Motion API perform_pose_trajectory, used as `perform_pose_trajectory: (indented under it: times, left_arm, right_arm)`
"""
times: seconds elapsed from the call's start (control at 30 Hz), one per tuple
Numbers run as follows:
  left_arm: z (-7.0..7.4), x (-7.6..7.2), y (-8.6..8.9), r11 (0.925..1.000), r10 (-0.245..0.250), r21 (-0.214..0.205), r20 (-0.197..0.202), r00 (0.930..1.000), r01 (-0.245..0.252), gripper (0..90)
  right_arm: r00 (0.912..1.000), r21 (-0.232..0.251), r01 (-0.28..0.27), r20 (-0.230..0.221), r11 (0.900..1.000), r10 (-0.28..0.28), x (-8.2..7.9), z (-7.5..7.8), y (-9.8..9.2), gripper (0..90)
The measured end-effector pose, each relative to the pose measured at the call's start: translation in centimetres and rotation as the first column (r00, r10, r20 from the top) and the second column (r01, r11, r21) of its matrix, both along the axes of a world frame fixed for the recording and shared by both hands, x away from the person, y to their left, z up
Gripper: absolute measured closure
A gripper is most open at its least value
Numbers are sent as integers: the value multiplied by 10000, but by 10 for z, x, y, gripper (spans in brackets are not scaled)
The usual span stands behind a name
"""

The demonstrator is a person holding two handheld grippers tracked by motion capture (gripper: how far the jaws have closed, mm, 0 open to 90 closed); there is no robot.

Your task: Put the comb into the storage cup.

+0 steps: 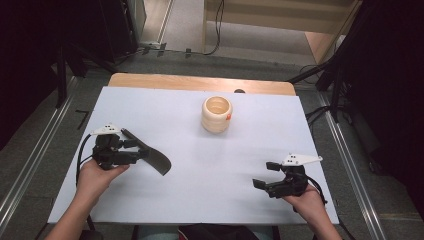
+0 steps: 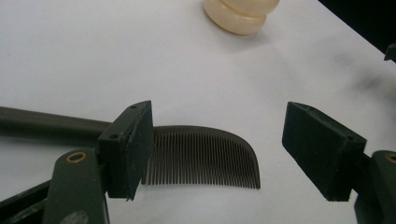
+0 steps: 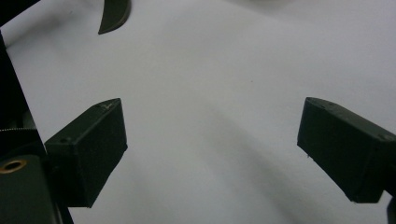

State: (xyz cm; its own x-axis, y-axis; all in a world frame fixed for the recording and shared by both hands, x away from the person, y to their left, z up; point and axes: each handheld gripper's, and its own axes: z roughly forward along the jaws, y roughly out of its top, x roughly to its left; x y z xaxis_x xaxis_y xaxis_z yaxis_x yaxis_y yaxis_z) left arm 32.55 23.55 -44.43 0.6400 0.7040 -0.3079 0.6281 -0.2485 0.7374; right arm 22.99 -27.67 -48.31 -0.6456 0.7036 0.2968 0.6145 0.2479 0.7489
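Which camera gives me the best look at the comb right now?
The left gripper view: the comb lies flat on the white table, teeth and handle sharp, between the open left gripper. The high view shows it small and dark. The right gripper view catches just its curved tip at the top edge.

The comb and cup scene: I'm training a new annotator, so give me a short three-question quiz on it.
1. True or false: the left gripper is shut on the dark comb.
2. What stands at the far middle of the white table? A) a ribbed cream cup B) a glass bottle C) a metal bowl
3. Fill in: the right gripper has its jaws ____.

Key: 1 false; 2 A; 3 open.
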Motion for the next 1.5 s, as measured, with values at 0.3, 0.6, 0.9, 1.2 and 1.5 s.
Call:
perform_pose_trajectory:
  times: [0.3, 0.6, 0.9, 1.2, 1.5]
  left_arm:
    - [0, 13, 0, 9995, 117, 292, 146, 9998, -121, 261]
    - [4, 31, 0, 9984, 272, 483, 376, 9989, -290, 263]
    - [5, 48, 1, 9975, 455, 527, 392, 9982, -475, 273]
    - [2, 63, 4, 9953, 739, 592, 429, 9963, -763, 273]
    - [3, 83, 3, 9914, 1083, 666, 690, 9917, -1129, 295]
  right_arm:
    - [10000, 5, -4, -11, 10000, 4, 0, 0, 0, 66]
    - [10000, 63, 13, -1, 10000, -13, 0, 0, 0, 66]
    - [10000, 88, 11, -11, 10000, -11, 0, 0, 0, 66]
    - [10000, 86, 1, -14, 10000, -1, 0, 0, 0, 67]
    - [10000, 122, -5, -1, 9999, 5, 0, 0, 0, 66]
